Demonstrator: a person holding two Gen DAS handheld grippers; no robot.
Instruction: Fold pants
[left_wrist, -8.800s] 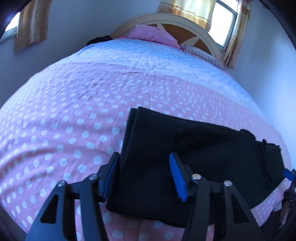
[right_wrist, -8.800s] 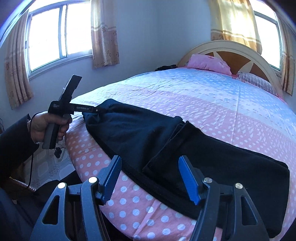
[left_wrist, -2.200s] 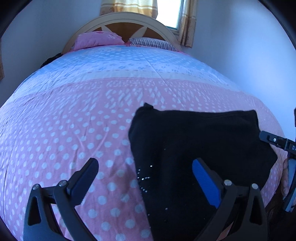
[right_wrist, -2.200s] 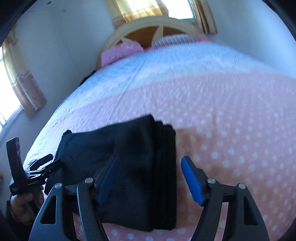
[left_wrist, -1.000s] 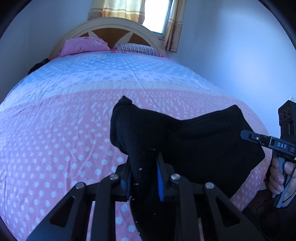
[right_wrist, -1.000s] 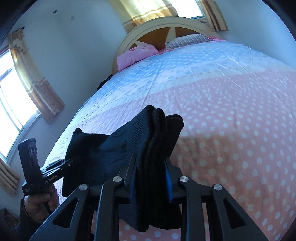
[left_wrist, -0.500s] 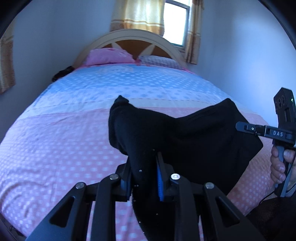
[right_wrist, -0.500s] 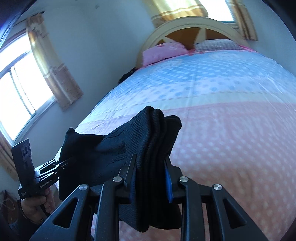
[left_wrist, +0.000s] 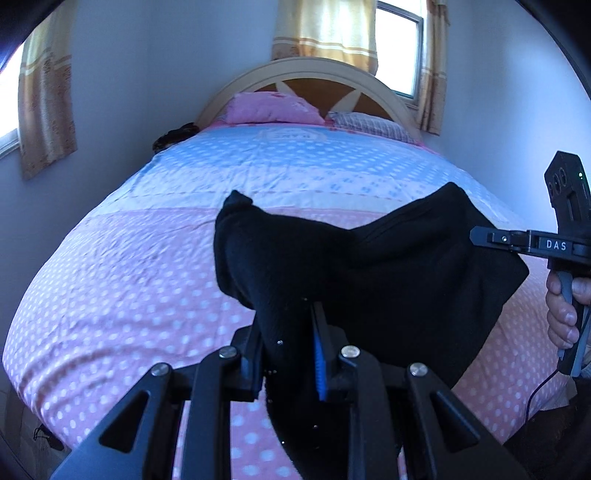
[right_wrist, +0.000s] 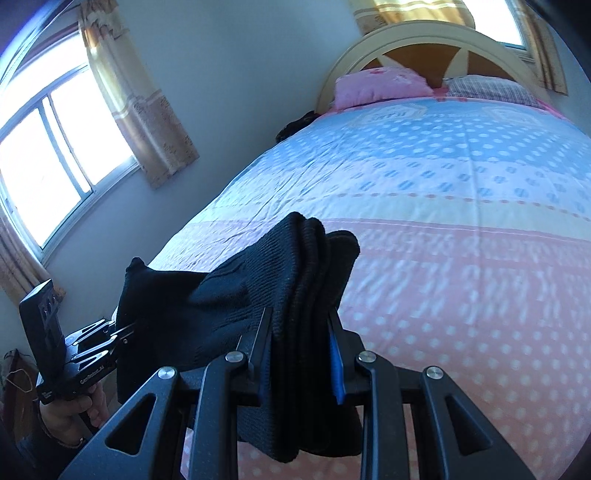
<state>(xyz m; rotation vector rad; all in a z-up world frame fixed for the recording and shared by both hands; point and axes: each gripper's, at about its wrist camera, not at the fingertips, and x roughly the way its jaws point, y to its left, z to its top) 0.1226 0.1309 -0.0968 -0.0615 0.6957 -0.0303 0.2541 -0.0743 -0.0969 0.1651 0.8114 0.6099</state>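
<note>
The left gripper (left_wrist: 286, 350) and the right gripper (right_wrist: 300, 354) each clench an end of the folded black pants (left_wrist: 369, 269), which sag between them, lifted above the dotted pink bed (left_wrist: 122, 280) at frame centre.

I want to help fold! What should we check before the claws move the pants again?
1. Left claw shut on the pants: ok.
2. Right claw shut on the other end: ok.
3. Pants lifted off the bed: mostly; bottom edge hidden, cannot tell.
4. All layers caught in the right claw: cannot tell.
5. Free bed space ahead for laying them down: ok.
6. Pants hanging even between the claws: not ok, they sag in the middle.
</note>
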